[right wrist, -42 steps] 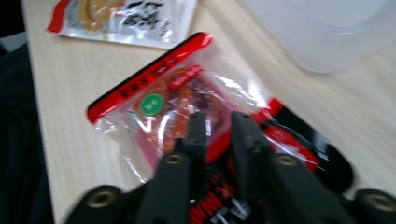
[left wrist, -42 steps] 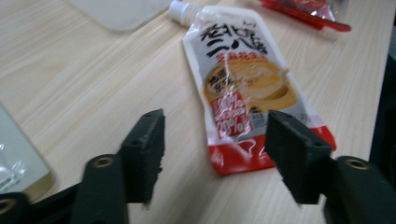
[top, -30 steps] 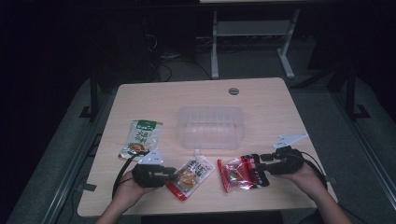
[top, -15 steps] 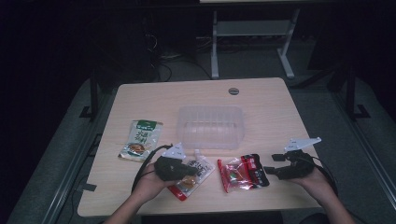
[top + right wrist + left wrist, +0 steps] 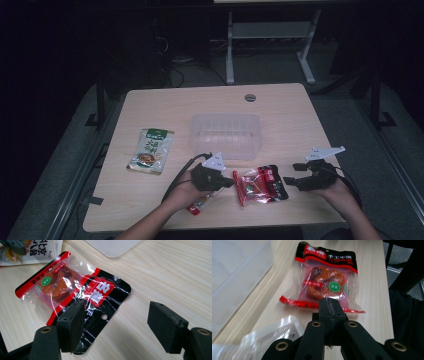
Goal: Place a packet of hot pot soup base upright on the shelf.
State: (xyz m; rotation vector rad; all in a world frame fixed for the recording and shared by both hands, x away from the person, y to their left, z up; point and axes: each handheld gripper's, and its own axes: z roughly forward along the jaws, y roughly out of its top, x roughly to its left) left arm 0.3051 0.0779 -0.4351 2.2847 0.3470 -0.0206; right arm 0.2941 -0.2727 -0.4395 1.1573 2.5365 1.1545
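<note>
My left gripper (image 5: pixel 226 183) is clamped on a clear pouch (image 5: pixel 269 336), lifting it toward the tub (image 5: pixel 226 135) — the right gripper (image 5: pixel 116 326) gapes beside the red pouch (image 5: pixel 75 295) on the counter (image 5: pixel 285 115).

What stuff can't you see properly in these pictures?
- Middle snack packet: high view, mostly hidden under the left gripper and hand.
- Clear tub: left gripper view, blurred, cut off by the edge.
- Green packet: high view, writing too small.
</note>
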